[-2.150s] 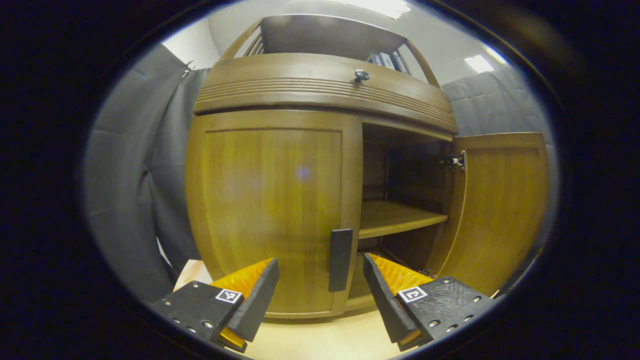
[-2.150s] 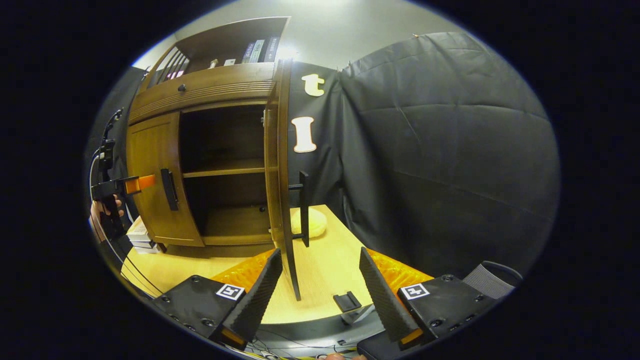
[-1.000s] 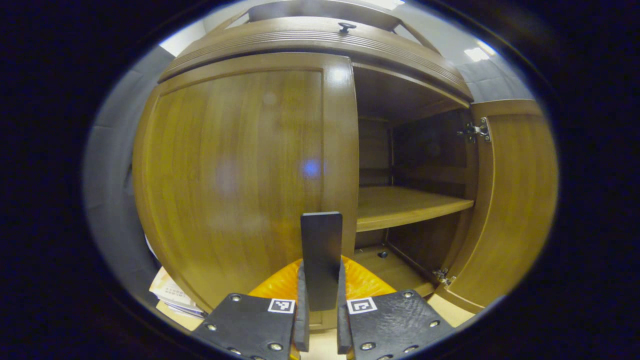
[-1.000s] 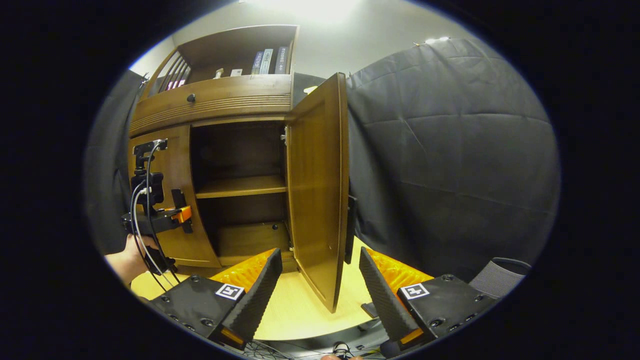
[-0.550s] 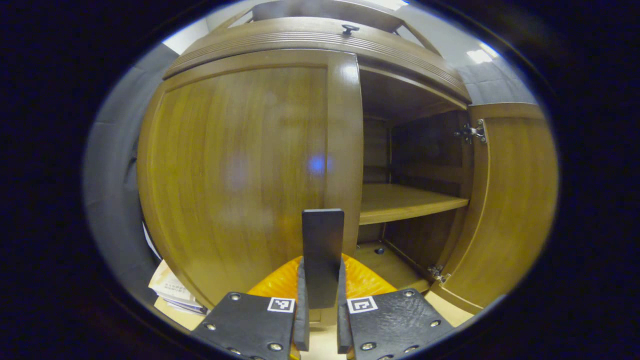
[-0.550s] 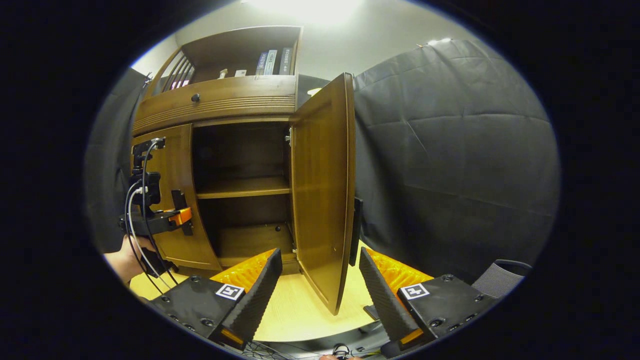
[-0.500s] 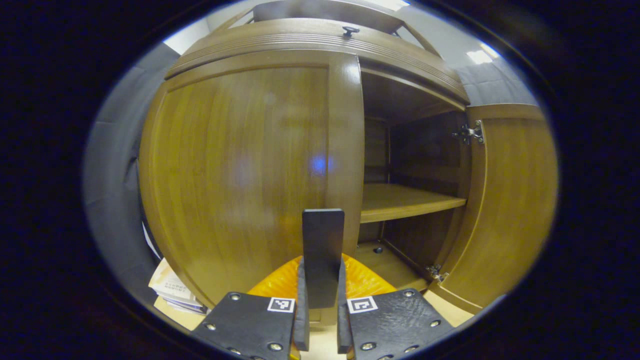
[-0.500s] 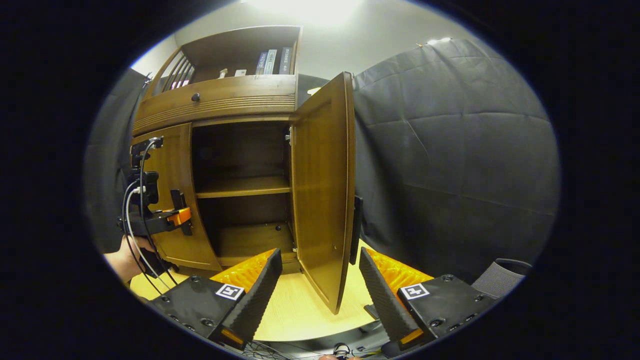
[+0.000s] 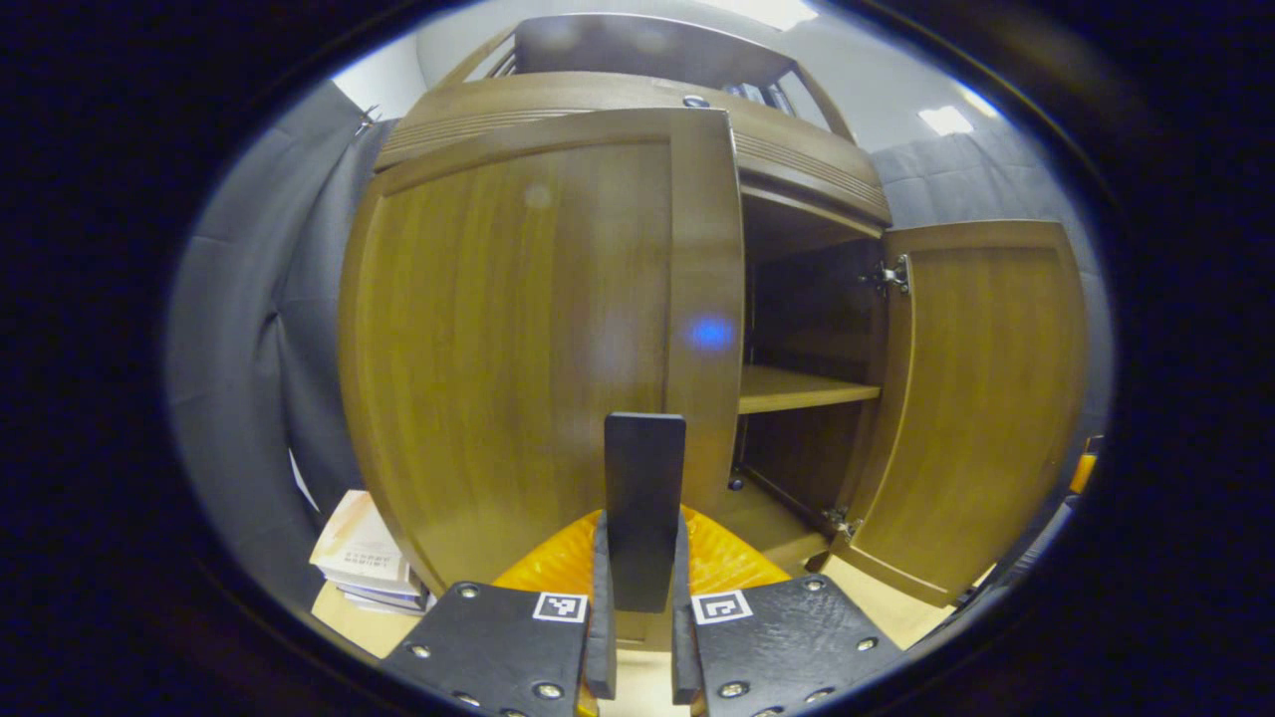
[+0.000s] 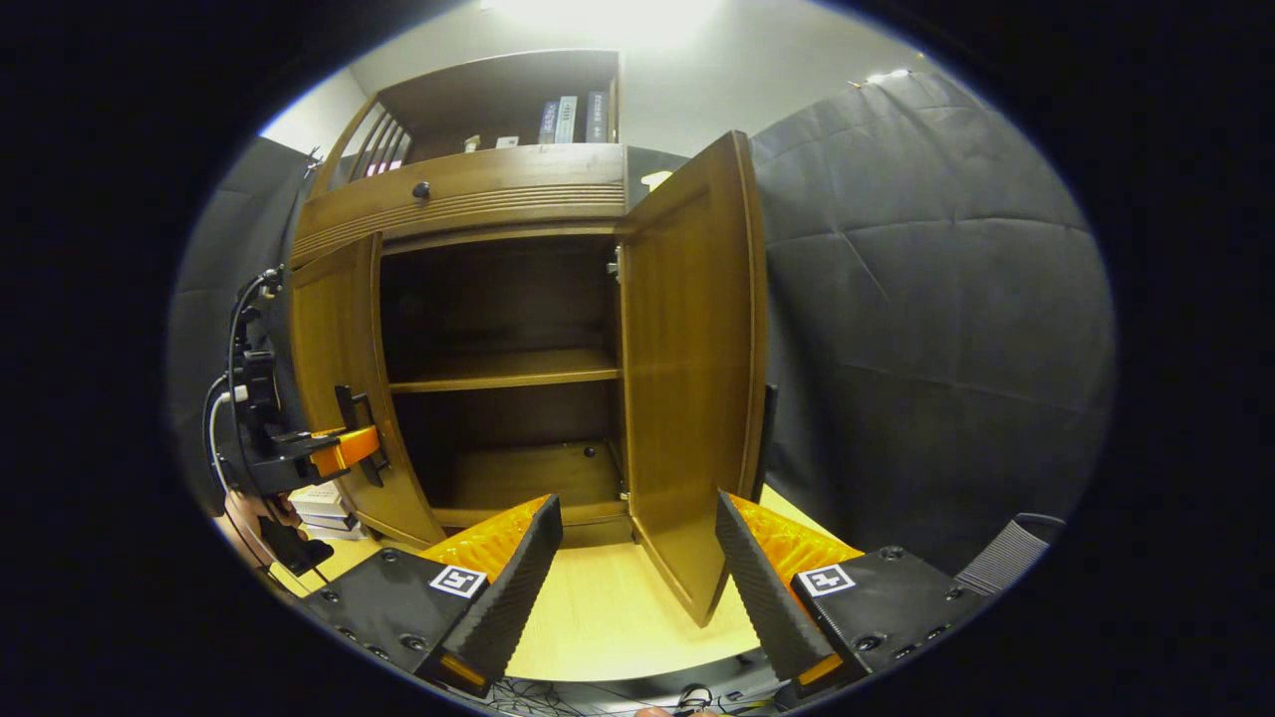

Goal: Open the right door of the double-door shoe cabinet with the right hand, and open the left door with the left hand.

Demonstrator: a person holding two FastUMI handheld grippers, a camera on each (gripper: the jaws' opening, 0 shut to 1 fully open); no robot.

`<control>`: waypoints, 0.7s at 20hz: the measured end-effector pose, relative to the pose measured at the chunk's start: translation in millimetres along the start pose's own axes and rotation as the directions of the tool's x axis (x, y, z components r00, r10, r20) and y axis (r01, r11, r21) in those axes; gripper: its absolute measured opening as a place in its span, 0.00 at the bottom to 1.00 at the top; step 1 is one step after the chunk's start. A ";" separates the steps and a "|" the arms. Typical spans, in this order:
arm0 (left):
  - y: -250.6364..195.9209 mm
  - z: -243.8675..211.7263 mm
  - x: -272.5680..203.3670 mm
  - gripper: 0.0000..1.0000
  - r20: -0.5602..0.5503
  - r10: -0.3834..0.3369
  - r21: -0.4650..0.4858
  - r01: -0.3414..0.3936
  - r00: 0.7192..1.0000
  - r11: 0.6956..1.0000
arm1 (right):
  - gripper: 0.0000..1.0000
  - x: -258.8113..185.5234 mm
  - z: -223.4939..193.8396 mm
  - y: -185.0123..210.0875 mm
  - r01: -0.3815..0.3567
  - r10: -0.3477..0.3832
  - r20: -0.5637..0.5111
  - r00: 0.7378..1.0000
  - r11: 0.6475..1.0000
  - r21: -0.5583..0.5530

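Hidden behind the left door in the left gripper view: the left half of the shoe cabinet interior and part of the shelf. Lower end of the door handle lost between the closed fingers of the left gripper. Stack of papers beside the cabinet's foot partly covered by the door, print too small to read. In the right gripper view, books atop the cabinet too small to tell apart; handle of the right door mostly concealed behind the panel; hand under the left gripper cut off at the edge.
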State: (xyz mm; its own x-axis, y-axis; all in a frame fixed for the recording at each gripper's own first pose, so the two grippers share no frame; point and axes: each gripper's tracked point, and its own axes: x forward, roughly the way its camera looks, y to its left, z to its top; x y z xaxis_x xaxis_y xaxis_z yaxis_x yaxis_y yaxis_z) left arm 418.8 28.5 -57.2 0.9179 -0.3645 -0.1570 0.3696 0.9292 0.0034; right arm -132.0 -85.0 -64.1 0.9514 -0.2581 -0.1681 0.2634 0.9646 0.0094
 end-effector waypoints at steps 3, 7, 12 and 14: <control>3.0 -0.8 -4.1 0.25 -0.002 0.002 0.002 -0.002 1.000 1.000 | 0.98 4.5 -2.3 12.8 -0.039 0.039 0.000 0.999 0.999 0.006; 4.6 -2.0 -7.6 0.24 0.003 0.012 0.006 -0.012 1.000 1.000 | 0.94 9.9 -4.2 26.2 -0.085 0.085 -0.004 0.996 0.996 0.003; 12.4 -1.8 -8.1 0.25 0.016 0.041 0.000 -0.041 0.999 0.999 | 0.94 16.5 -6.0 43.9 -0.135 0.135 -0.013 0.991 0.991 0.000; 16.7 -2.6 -8.3 0.25 0.019 0.053 -0.002 -0.053 0.998 0.999 | 0.94 19.9 -4.7 54.4 -0.158 0.158 -0.016 0.987 0.987 0.006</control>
State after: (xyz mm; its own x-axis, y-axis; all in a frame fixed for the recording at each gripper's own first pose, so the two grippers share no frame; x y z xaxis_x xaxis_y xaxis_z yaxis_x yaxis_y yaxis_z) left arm 417.0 47.2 -58.4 0.9387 -0.3158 -0.1382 0.3201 0.9473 0.0097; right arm -99.5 -37.5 -71.6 0.9784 -0.1013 -0.1800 0.1105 0.9930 0.0420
